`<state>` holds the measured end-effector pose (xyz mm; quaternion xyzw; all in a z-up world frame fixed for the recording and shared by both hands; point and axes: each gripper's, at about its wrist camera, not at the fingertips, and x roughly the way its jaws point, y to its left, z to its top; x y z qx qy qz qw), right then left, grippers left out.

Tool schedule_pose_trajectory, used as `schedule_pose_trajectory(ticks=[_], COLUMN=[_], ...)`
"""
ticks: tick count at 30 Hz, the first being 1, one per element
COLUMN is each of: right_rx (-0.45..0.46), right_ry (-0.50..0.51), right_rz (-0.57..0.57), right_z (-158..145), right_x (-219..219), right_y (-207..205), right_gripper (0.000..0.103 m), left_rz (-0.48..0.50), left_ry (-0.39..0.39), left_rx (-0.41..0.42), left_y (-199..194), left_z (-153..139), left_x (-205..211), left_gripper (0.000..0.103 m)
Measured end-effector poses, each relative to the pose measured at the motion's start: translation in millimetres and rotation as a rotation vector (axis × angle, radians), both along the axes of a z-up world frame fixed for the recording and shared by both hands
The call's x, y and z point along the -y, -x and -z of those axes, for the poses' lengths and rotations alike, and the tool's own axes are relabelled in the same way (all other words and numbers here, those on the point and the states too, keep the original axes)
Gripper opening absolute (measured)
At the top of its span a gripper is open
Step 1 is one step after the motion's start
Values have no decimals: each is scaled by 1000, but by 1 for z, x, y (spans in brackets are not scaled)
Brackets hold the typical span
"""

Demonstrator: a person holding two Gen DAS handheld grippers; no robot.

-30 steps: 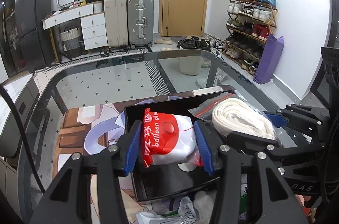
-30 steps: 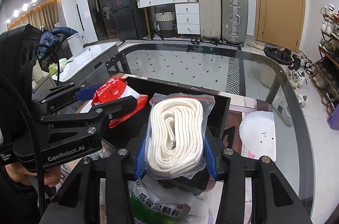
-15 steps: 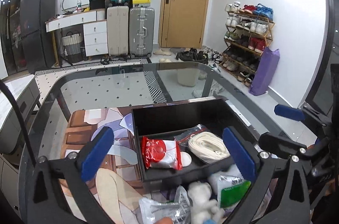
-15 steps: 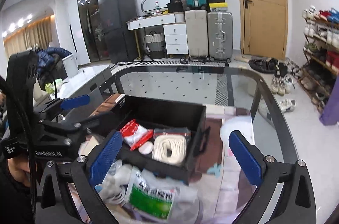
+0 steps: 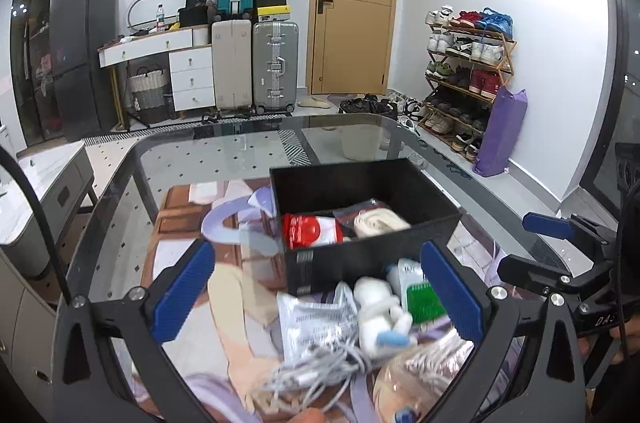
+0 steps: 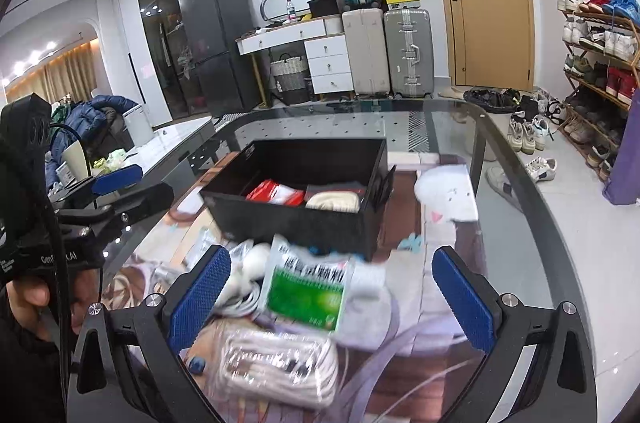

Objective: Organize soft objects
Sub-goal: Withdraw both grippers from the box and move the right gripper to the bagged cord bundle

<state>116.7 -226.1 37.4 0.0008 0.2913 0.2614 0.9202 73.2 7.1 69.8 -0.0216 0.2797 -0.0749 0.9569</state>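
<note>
Nearest, a loose heap point(image 6: 280, 323) of packets and cord lies before the black box point(image 5: 360, 255). Both left gripper point(image 5: 316, 293) and right gripper point(image 6: 330, 297) gape wide, empty. The red balloon packet point(image 5: 310, 231) and bagged white rope point(image 5: 380, 223), clamped a second ago, now lie inside the box.

We hold our left gripper point(image 5: 318, 297) and right gripper point(image 6: 340, 297) side by side, angled downward, jaws spread wide and empty.

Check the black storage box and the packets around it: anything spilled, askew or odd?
Nothing stands out. The red-and-white packet and bagged white rope coil lie inside the black storage box; the green-labelled packet waits unsorted.
</note>
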Motion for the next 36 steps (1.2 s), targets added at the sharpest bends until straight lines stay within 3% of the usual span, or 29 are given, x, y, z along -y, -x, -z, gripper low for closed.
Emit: schedule_pose_trajectory(ticks=[14, 28, 36], right_rx=[-35, -127, -135], right_ry=[35, 85, 165], right_rz=[-46, -56, -17], right_z=[28, 58, 68], right_x=[6, 13, 12], right_y=[35, 41, 33], right_gripper=[102, 102, 102], left_rz=[-6, -10, -13], left_ry=[-16, -27, -22], left_rx=[-23, -59, -61], left_y=[30, 38, 37], left_z=[25, 44, 45], left_x=[1, 2, 1], left_gripper=[103, 103, 103])
